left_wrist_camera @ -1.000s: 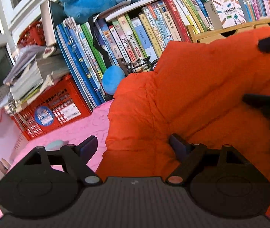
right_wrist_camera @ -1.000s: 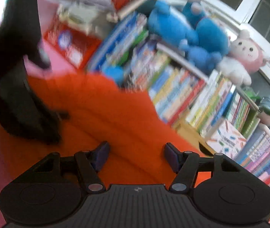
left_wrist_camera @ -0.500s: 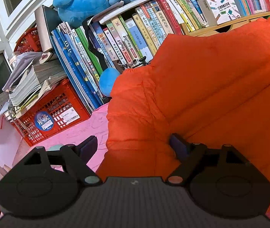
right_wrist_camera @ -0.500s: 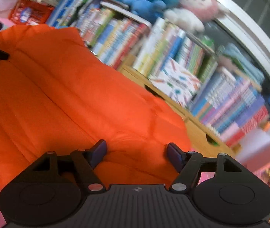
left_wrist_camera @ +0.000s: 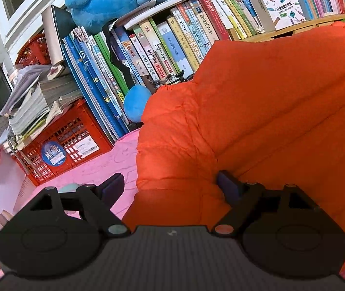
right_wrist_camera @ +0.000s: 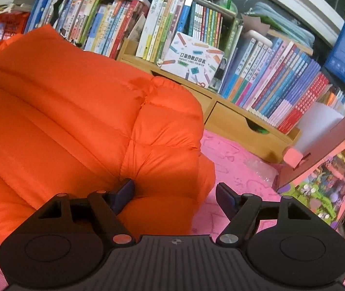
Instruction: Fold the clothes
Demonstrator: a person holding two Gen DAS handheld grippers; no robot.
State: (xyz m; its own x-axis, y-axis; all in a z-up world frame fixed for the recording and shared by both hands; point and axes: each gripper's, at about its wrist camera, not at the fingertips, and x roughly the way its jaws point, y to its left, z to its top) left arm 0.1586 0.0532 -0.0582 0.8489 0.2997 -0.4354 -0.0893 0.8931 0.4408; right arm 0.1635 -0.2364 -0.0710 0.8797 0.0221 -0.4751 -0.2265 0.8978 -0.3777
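Note:
An orange puffer jacket (left_wrist_camera: 257,111) lies spread on a pink mat (left_wrist_camera: 104,167). My left gripper (left_wrist_camera: 170,188) is open and straddles the jacket's left end. Its left fingertip (left_wrist_camera: 113,188) is over bare mat, and its right one rests in a fold of the jacket. In the right wrist view the same jacket (right_wrist_camera: 63,111) fills the left half. My right gripper (right_wrist_camera: 174,196) straddles the jacket's right end, its jaws opening. Its left fingertip (right_wrist_camera: 123,194) sits against a quilted seam. The other is over the mat, apart from the fabric.
Rows of upright books (left_wrist_camera: 162,46) and a wooden shelf with a drawer (right_wrist_camera: 240,126) stand right behind the jacket. A red crate (left_wrist_camera: 60,145) under stacked papers sits at the left. A pink toy house (right_wrist_camera: 323,169) stands at the right. Blue plush toys (left_wrist_camera: 104,2) lie on the books.
My right gripper swung from the jacket's left part, beside the left gripper, to its right end and left the left wrist view. Its jaws widened. The left gripper stayed put.

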